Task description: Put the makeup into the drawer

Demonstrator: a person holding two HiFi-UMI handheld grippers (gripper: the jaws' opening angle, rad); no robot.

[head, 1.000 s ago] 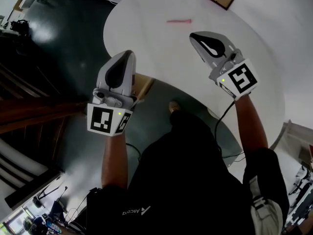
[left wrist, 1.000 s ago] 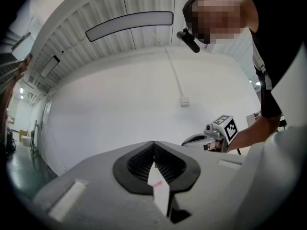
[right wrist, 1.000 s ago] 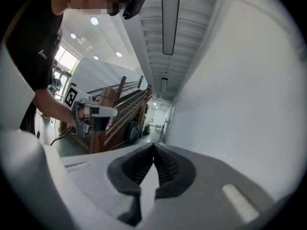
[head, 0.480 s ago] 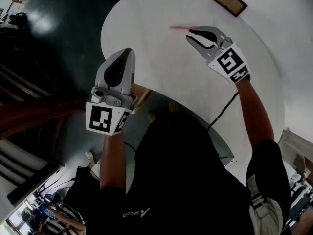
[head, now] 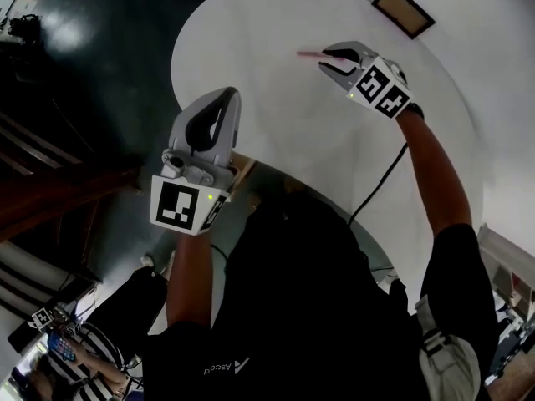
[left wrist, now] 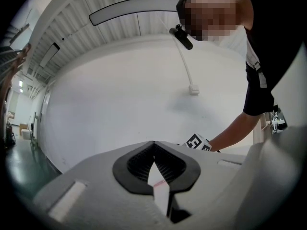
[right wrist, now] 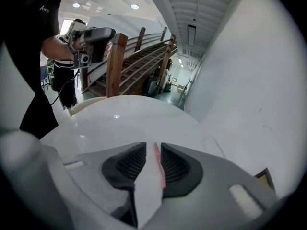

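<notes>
A thin pink makeup stick point(head: 308, 54) lies on the round white table point(head: 251, 48). My right gripper point(head: 324, 60) reaches down to it at the far side. Its jaws have just been opening and now stand open, one on each side of the stick's near end. In the right gripper view the pink makeup stick point(right wrist: 157, 159) runs up the gap of the right gripper point(right wrist: 153, 147), close to the right pad, not pinched. My left gripper point(head: 219, 100) hovers at the table's near edge, and in its own view the left gripper point(left wrist: 154, 145) is shut and empty.
A shallow dark-framed drawer point(head: 403, 9) sits on the table beyond the right gripper, at the back right. A wooden stair railing point(right wrist: 139, 56) and dark floor lie past the table. Another person stands at the lower left point(head: 58, 366).
My right gripper has moved forward and down to the pink stick, tilted downward, and its jaws have opened. My left gripper shifted slightly and stayed shut.
</notes>
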